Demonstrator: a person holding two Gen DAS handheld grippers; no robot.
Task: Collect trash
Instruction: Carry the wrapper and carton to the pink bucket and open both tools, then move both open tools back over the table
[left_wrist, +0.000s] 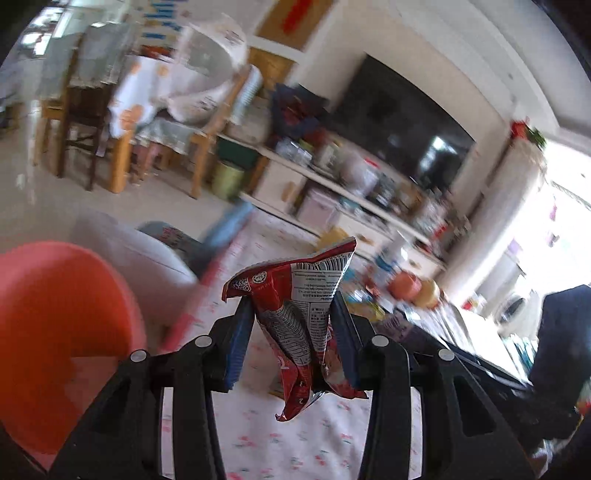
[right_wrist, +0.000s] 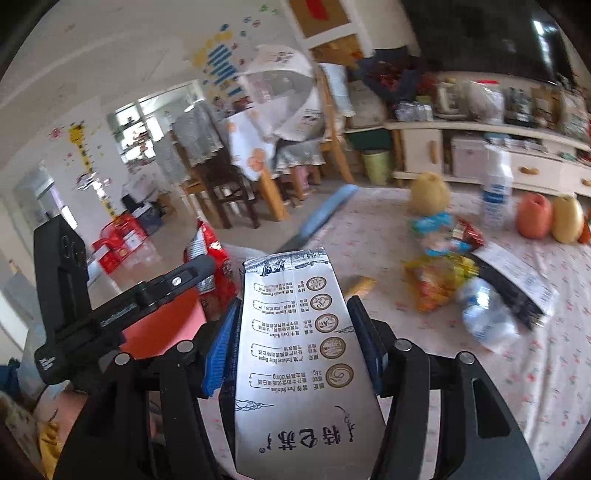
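My left gripper (left_wrist: 293, 314) is shut on a crumpled red snack wrapper (left_wrist: 299, 317) and holds it in the air above the floral tablecloth (left_wrist: 295, 443). An orange-red bin (left_wrist: 55, 332) is at its lower left. My right gripper (right_wrist: 295, 317) is shut on a silver milk carton (right_wrist: 295, 350), held upright above the table. In the right wrist view the left gripper's arm (right_wrist: 110, 314) and its red wrapper (right_wrist: 210, 262) hang over the orange bin (right_wrist: 162, 325) at the left.
On the table to the right lie a yellow snack bag (right_wrist: 439, 280), a crushed clear bottle (right_wrist: 487, 317), a blue wrapper (right_wrist: 432, 225), a white bottle (right_wrist: 496, 184), an apple (right_wrist: 533, 216), pears (right_wrist: 567, 219) and a dark box (right_wrist: 517, 280). A blue-handled tool (right_wrist: 325, 214) leans at the table's far edge. Chairs and a TV cabinet stand behind.
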